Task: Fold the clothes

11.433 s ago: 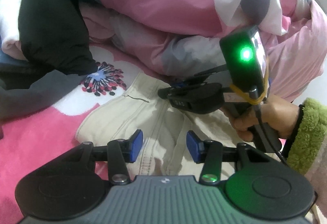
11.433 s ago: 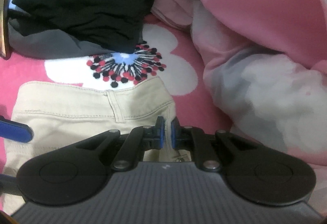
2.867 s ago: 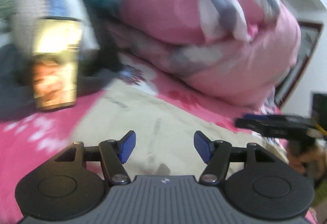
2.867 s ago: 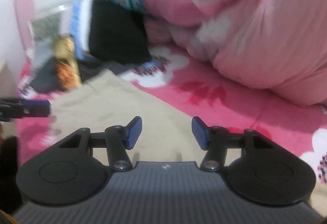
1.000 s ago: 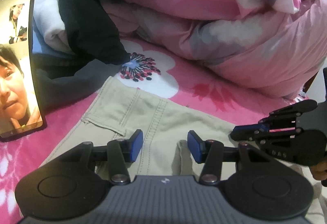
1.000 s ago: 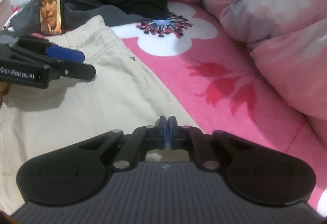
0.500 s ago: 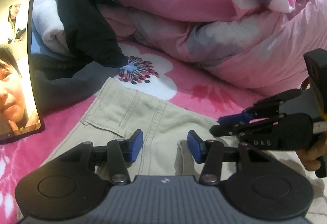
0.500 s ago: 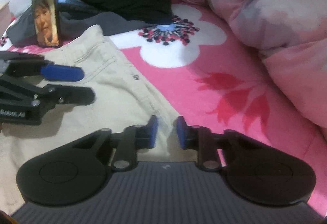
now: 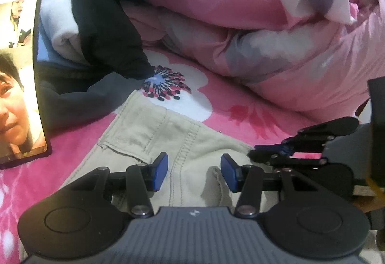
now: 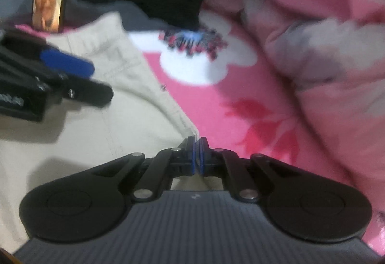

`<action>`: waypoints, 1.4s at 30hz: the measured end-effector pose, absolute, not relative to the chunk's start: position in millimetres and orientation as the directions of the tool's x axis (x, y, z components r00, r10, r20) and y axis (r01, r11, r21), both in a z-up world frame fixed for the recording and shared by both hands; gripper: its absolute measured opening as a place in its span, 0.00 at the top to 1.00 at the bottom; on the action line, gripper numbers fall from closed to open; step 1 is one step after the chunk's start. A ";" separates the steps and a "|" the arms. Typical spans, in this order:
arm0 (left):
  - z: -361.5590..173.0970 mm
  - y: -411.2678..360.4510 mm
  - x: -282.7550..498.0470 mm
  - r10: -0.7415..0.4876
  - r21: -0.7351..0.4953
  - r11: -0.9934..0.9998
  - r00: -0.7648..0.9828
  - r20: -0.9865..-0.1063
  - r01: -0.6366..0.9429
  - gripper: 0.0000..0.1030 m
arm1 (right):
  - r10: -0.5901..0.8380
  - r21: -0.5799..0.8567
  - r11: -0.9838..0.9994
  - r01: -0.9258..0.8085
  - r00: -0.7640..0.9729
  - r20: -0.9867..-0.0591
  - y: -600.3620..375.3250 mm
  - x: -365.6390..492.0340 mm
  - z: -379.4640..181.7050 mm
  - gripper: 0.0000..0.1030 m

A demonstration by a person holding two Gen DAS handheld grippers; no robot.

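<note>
Beige trousers point(image 9: 149, 129) lie flat on a pink floral blanket point(image 9: 240, 114). My left gripper point(image 9: 194, 168) hovers low over them, open, with a small fabric fold between the blue pads but not pinched. My right gripper point(image 10: 197, 155) is shut on the trousers' right edge point(image 10: 168, 105), the cloth running in between its pads. In the left wrist view the right gripper point(image 9: 255, 153) comes in from the right, its tip at that same edge. In the blurred right wrist view the left gripper point(image 10: 101, 82) sits over the trousers at the left.
A lit phone point(image 9: 19, 71) stands propped at the left. Behind the trousers lie a grey garment point(image 9: 79, 95) and a black and white pile point(image 9: 101, 23). A bulky pink quilt point(image 9: 264, 23) fills the back and right.
My right gripper opened slightly, slid along the trousers' edge toward the left gripper, and has shut on that edge. The left gripper has stayed put and open.
</note>
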State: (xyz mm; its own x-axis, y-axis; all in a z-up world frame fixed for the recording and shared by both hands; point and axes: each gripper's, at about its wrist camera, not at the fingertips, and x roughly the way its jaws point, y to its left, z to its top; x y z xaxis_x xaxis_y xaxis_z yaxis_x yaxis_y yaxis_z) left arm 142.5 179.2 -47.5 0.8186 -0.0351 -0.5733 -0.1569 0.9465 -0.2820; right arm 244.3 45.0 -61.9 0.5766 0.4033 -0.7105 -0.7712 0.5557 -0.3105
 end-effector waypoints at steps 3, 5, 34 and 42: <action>-48.2 178.3 141.7 -0.032 -0.274 0.950 0.822 -0.569 -0.152 0.51 | 0.427 -0.253 0.605 -0.755 0.576 -0.698 32.1 246.8 -51.5 0.92; -47.6 178.9 140.4 -0.034 -0.275 0.950 0.823 -0.566 -0.150 0.51 | 0.438 -0.196 0.662 -0.724 0.585 -0.683 11.1 248.3 -35.3 0.86; -49.2 104.8 187.4 -0.147 -0.214 0.977 0.767 -0.625 0.013 0.49 | 0.113 -0.172 0.917 -0.361 0.646 -0.755 -211.7 233.4 -21.1 0.57; -50.7 105.7 186.6 -0.150 -0.221 0.975 0.780 -0.608 0.015 0.50 | 0.053 -0.196 0.936 -0.294 0.665 -0.745 -225.6 219.1 -40.0 0.98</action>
